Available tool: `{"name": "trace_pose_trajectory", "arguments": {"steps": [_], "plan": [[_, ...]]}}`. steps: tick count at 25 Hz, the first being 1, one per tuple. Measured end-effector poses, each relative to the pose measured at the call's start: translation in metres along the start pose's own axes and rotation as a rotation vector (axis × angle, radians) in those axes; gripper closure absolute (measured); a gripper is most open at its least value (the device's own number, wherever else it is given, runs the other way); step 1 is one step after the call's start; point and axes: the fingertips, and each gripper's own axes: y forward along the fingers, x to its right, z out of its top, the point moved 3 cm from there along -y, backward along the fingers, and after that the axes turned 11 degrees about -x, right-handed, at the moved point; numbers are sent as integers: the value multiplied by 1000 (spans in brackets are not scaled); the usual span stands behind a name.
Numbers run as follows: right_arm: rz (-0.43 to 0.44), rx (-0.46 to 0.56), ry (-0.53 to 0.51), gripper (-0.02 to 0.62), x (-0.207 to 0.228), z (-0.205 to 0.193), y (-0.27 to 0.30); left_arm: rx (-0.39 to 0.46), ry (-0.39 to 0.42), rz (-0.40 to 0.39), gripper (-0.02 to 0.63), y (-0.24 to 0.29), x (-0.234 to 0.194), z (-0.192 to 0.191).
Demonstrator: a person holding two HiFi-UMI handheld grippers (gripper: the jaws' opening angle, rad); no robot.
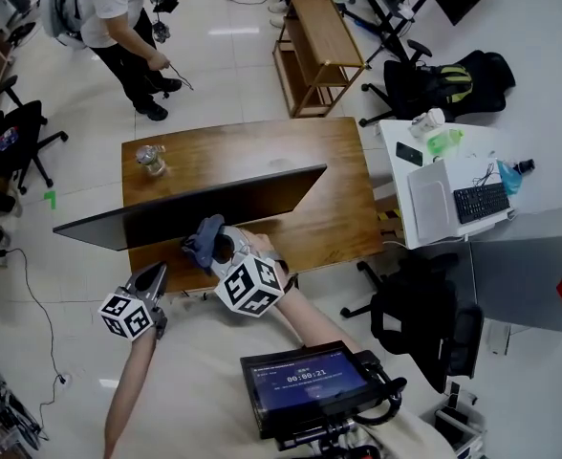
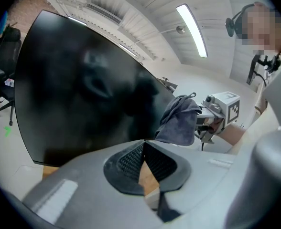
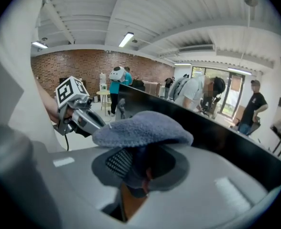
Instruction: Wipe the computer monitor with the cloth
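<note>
The black monitor stands on a wooden table, its dark screen facing me. My right gripper is shut on a blue-grey cloth, which it holds against the lower middle of the screen. From the left gripper view the cloth hangs from the right gripper at the screen's right edge. In the right gripper view the cloth bulges over the jaws of the right gripper. My left gripper hovers low and to the left, apart from the monitor. The left gripper is shut on nothing.
A glass jar sits on the table behind the monitor. A person stands beyond the table. To the right is a white desk with a laptop and keyboard. Office chairs and a wooden bench stand around.
</note>
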Motion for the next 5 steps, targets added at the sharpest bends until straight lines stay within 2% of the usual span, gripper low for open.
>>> {"name": "trace_pose_trajectory", "arguments": {"steps": [5], "plan": [[11, 0, -8, 517, -6, 2, 2, 7, -5, 9, 603, -5, -3, -3]]}}
